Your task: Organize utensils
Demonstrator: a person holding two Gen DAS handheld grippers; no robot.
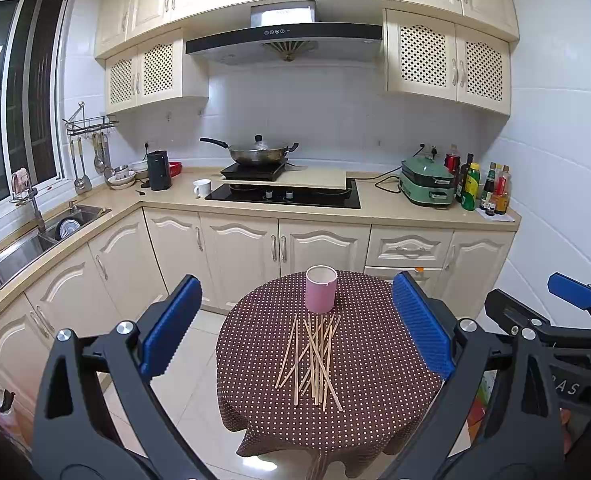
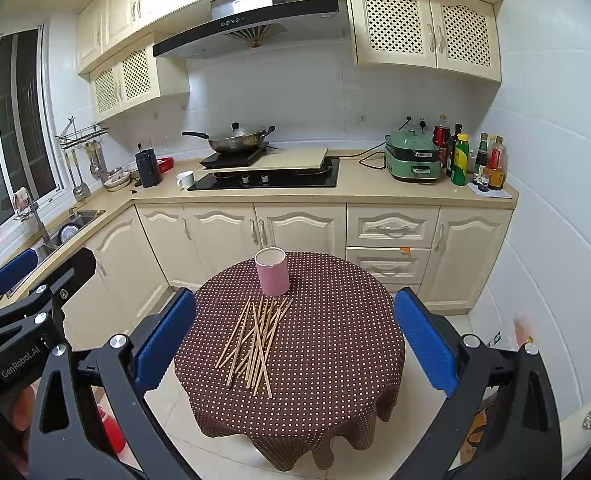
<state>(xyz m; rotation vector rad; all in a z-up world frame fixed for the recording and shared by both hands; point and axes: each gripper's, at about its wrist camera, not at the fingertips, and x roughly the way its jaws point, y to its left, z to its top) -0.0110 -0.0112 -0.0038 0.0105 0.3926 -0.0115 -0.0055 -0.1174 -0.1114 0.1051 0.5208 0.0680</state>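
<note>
a small round table (image 1: 375, 380) covered in a brown cloth with white dots stands in a kitchen with cream cabinets. a loose pile of thin wooden chopsticks (image 1: 313, 358) lies near the middle of the table, the sticks crossing one another and fanning out toward the near edge. just beyond the pile, at the far side of the table, stands a pink cup (image 1: 321, 289), upright and open at the top; its inside cannot be seen. the far tips of the chopsticks come close to its base.

the left claw (image 1: 295, 328) hangs in the air in front of the table, its two blue fingers (image 1: 171, 326) spread wide with nothing between them. seen from its own camera, the fingers frame the table on the left and right. the right claw (image 2: 295, 336) is held the same way beside it, blue fingers (image 2: 425, 342) spread wide apart and holding nothing. each claw shows at the edge of the other's view.

behind the table a beige counter (image 1: 395, 208) runs along the far wall. on it sit a black stove top (image 1: 287, 196), a wok (image 1: 257, 152) with a lid, a white mug (image 1: 202, 188), a green cooker (image 1: 427, 182) and a cluster of bottles (image 1: 481, 188) at the right end. a steel sink (image 1: 35, 236) lies on the left under a window.
</note>
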